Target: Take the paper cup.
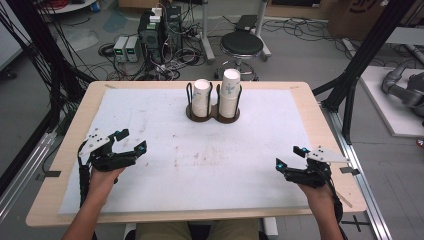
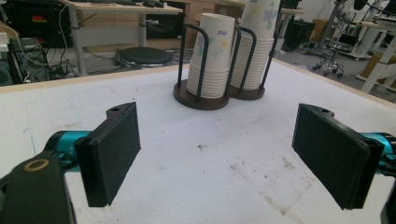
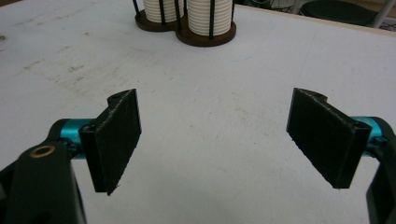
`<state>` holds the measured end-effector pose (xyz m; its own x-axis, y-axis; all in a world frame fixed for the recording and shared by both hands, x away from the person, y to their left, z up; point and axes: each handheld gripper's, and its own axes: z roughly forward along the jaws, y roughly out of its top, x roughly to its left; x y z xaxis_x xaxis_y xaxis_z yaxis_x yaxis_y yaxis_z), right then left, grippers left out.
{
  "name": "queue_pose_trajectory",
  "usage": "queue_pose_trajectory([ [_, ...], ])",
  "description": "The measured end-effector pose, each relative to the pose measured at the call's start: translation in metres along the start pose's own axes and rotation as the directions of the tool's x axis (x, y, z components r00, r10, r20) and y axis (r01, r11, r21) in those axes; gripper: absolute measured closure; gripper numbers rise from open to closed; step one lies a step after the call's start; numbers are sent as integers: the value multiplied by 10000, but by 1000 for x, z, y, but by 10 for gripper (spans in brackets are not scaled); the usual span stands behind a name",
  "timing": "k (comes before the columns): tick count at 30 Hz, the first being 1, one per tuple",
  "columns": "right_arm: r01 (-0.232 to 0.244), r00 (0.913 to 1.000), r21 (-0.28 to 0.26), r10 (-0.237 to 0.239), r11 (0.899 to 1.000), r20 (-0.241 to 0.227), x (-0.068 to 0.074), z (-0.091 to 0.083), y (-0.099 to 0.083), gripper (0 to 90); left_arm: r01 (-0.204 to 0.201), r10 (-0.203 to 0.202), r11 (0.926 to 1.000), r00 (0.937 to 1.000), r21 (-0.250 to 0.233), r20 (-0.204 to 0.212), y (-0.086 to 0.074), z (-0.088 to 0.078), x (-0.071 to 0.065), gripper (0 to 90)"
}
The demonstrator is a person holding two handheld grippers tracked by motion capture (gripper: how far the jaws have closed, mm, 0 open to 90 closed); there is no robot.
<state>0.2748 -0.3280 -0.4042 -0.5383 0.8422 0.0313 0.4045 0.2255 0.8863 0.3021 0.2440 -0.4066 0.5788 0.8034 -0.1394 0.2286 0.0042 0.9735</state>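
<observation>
Two stacks of white paper cups stand in a dark twin cup holder [image 1: 213, 115] at the far middle of the table. The left stack [image 1: 202, 97] [image 2: 211, 56] is a little shorter than the right stack [image 1: 230, 93] [image 2: 257, 46]. My left gripper [image 1: 131, 141] [image 2: 217, 156] rests near the front left of the table, open, with nothing between its pads. My right gripper [image 1: 290, 157] [image 3: 215, 140] sits at the front right, also open and empty. In the right gripper view the holder's base [image 3: 187, 28] shows at the top.
A white mat [image 1: 200, 165] covers the wooden table [image 1: 310, 100], stained in the middle. Beyond the far edge stand a black stool [image 1: 242, 45], computer boxes [image 1: 160, 30] and tangled cables on the floor. Black frame posts [image 1: 360, 60] rise at both sides.
</observation>
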Motion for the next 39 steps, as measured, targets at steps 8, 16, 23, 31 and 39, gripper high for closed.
queue_pose_trajectory([
  [8,-50,10000,3,50,10000,-72,-2,4,0,183,74,-80,9995,9998,299,176,-2,5,-1,148],
  [16,-37,10000,-75,37,10000,-7,-1,-2,1,183,53,-56,10000,9982,63,597,14,20,-4,148],
  [23,-6,10000,-95,6,10000,-74,1,-5,1,183,-511,515,9987,9939,-64,977,56,54,-11,150],
  [31,9,9999,-121,-10,9999,-154,1,-3,2,183,-936,892,9954,9825,192,1635,98,106,-20,151],
  [39,-68,9998,-159,66,9999,-167,1,-5,2,183,-631,506,9963,9790,579,1975,119,167,-16,155],
])
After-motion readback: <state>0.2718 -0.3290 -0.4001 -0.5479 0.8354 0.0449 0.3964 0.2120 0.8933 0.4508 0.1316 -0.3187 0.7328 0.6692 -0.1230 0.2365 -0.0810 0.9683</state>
